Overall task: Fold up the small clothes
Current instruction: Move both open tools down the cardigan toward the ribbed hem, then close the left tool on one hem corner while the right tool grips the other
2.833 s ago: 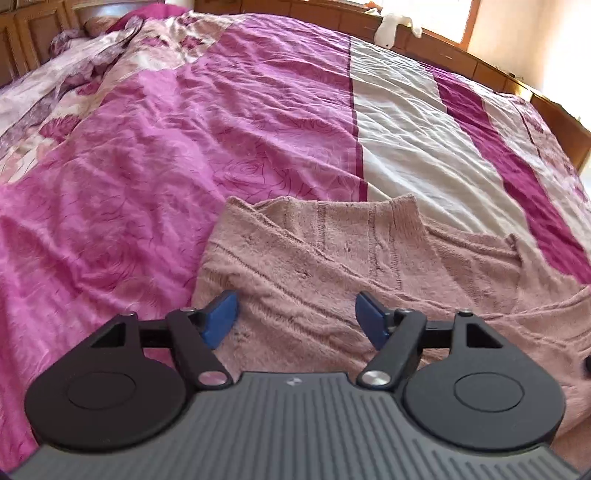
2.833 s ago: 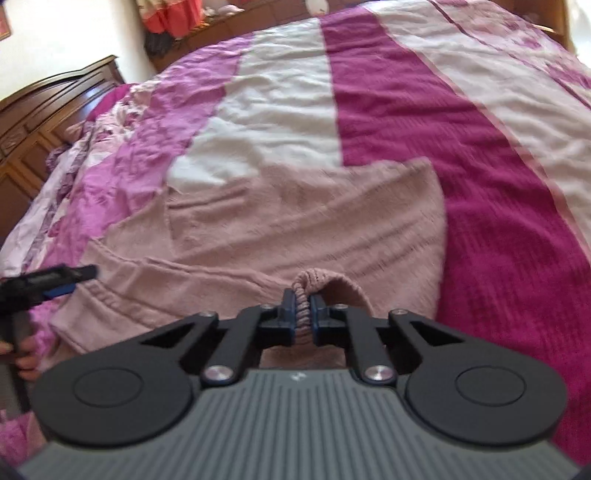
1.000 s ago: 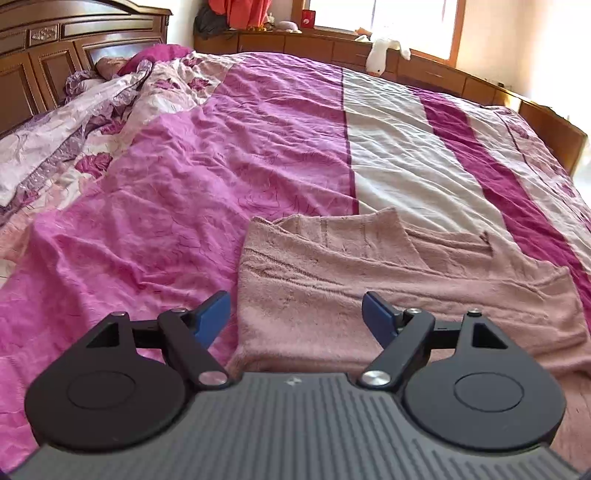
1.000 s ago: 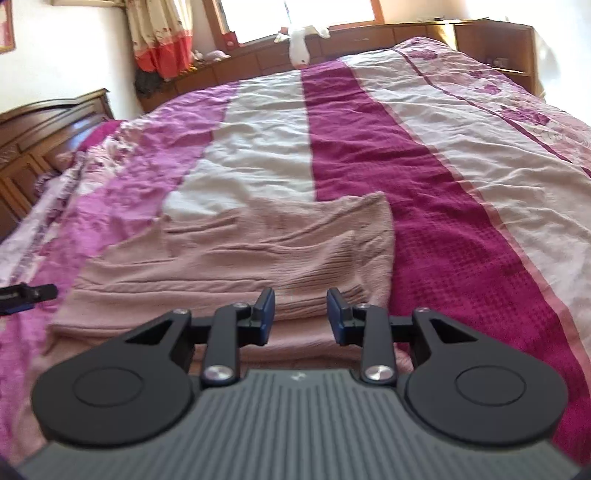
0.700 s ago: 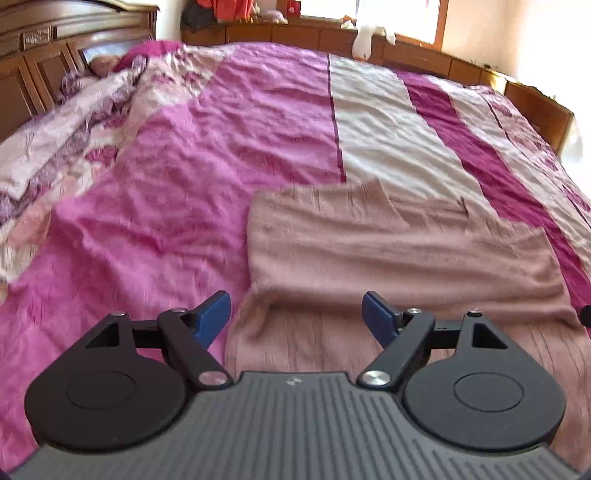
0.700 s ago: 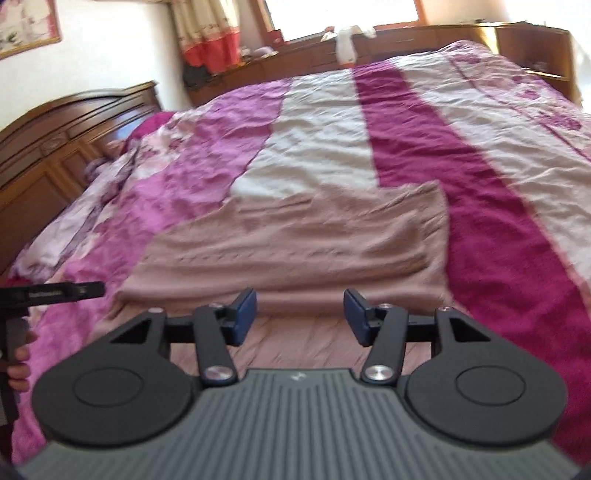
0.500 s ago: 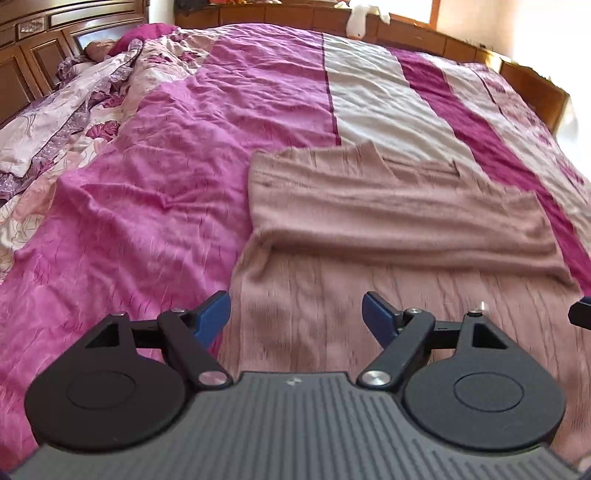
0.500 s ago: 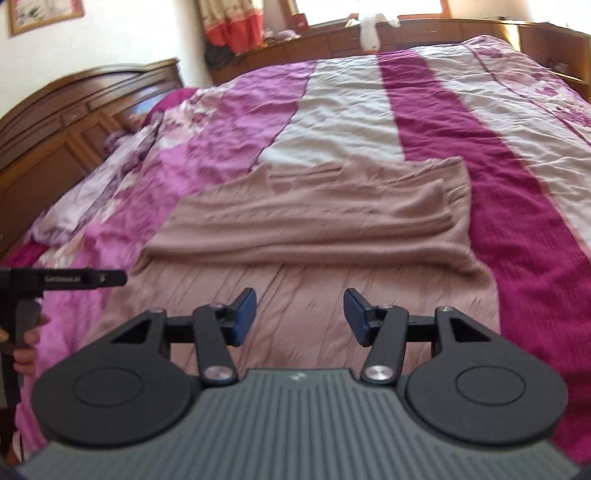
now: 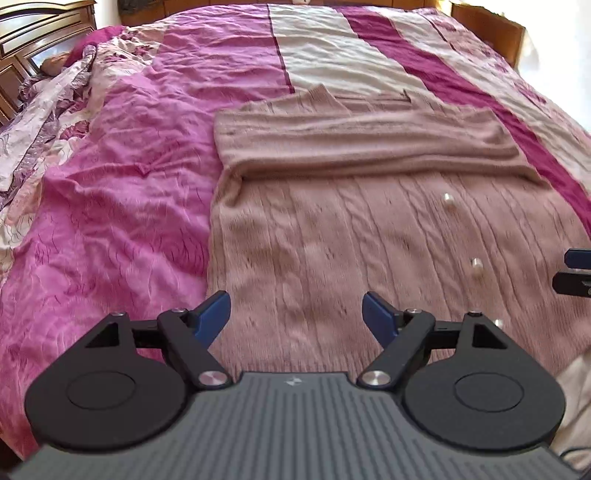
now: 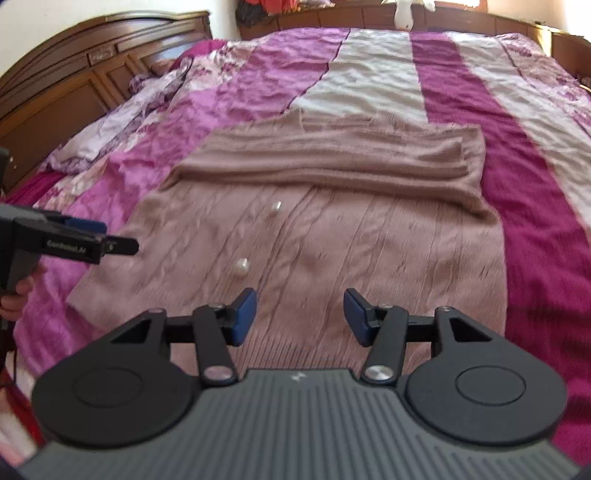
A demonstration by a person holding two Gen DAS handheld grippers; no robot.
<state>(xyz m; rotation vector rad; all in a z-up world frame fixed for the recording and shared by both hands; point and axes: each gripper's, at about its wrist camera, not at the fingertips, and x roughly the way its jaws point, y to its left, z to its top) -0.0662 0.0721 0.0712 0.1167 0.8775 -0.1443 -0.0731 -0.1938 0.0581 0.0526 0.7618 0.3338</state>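
This is a bedroom in a home. A wide bed (image 10: 461, 122) fills both views, covered by a crumpled quilt (image 9: 147, 184) in stripes of pink, cream and dark magenta, with flowered bedding (image 9: 48, 122) bunched along one side. A carved dark wooden headboard (image 10: 74, 85) with panels stands at that side. Low wooden cabinets (image 10: 332, 18) run along the far wall, where a white soft toy (image 10: 404, 13) sits in sunlight. Red cloth (image 10: 273, 5) lies heaped on them near the corner. A knitted pink sweater (image 10: 332, 240) lies spread on the quilt.
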